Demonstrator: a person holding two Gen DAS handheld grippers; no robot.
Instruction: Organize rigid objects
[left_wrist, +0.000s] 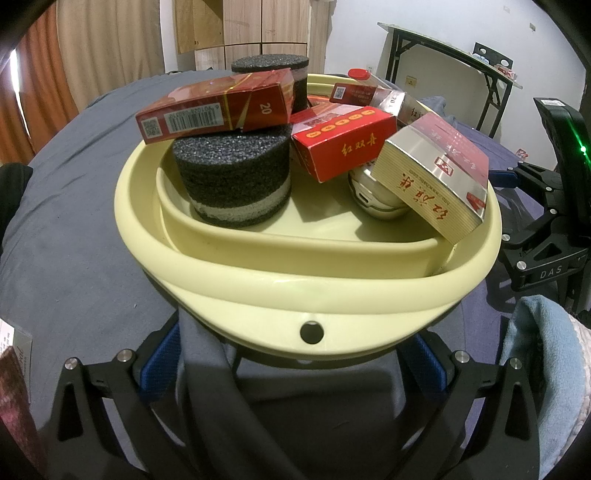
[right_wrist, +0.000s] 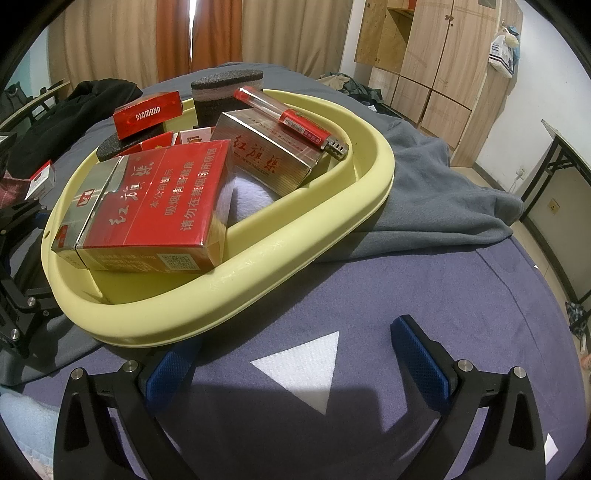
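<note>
A pale yellow basin (left_wrist: 295, 280) sits on the bed, holding several rigid items. In it stand two black foam cylinders (left_wrist: 232, 177), and a red barcode box (left_wrist: 218, 107) rests on the nearer one. Beside them are a red box (left_wrist: 343, 144), a silver-and-red carton (left_wrist: 436, 173) and a round silver object (left_wrist: 373, 195). A red lighter (right_wrist: 291, 122) lies on a silver box (right_wrist: 266, 155), behind a big red carton (right_wrist: 155, 206). My left gripper (left_wrist: 291, 360) is open, its fingers spread just under the basin's near rim. My right gripper (right_wrist: 295, 363) is open over the sheet, its left pad at the basin's rim (right_wrist: 295, 240).
A grey blanket (right_wrist: 443, 184) is bunched behind the basin on the purple sheet (right_wrist: 480, 295). Black clothing (right_wrist: 74, 110) and a small red-white box (right_wrist: 40, 181) lie at far left. A light blue towel (left_wrist: 535, 350) is beside my left gripper. Wardrobes and a folding table stand beyond.
</note>
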